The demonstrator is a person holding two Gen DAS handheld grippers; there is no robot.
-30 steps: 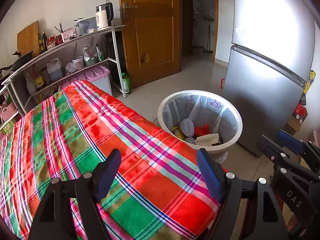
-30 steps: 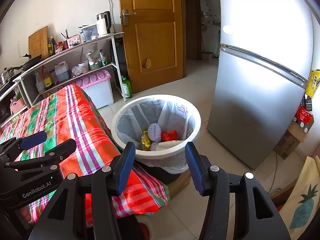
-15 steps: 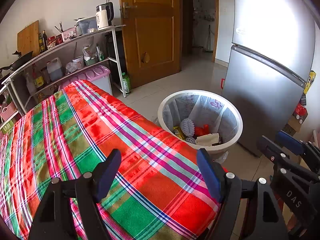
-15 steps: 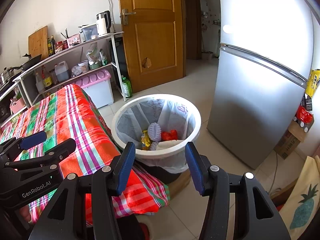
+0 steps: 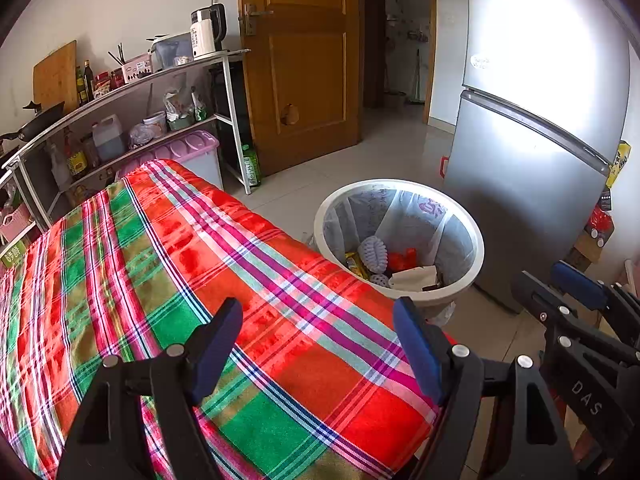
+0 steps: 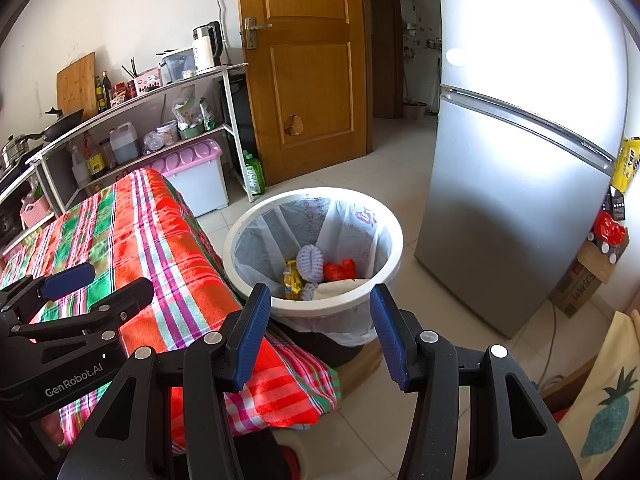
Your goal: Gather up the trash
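The left tool (image 5: pixel 318 344) is released, its blue pads spread with nothing between them, and it hangs above the near end of the plaid cloth (image 5: pixel 168 280) that covers the worktop. The right tool (image 6: pixel 316 330) is likewise released and empty, held off the cloth's corner and aimed at the white bin (image 6: pixel 376 220).

The bin serves as the landmark. It stands on the floor just beside the cloth's end, lined with a thin plastic bag (image 6: pixel 352 220). Inside it lies the collected trash: a pale ribbed foam piece (image 6: pixel 310 261), a yellow wrapper (image 6: pixel 292 280) to that piece's left, something red (image 6: pixel 340 269) to its right, and a cream sheet (image 5: pixel 414 278) nearest the rim on the tools' side.

Beyond the bin to the right stands a grey fridge (image 5: pixel 532 160); behind the bin is a wooden door (image 6: pixel 304 68); to the bin's left, past the cloth, runs a shelf rack (image 5: pixel 132 96) carrying a kettle (image 5: pixel 206 30), bottles and jars, with a pink-lidded box (image 6: pixel 196 168) beneath it
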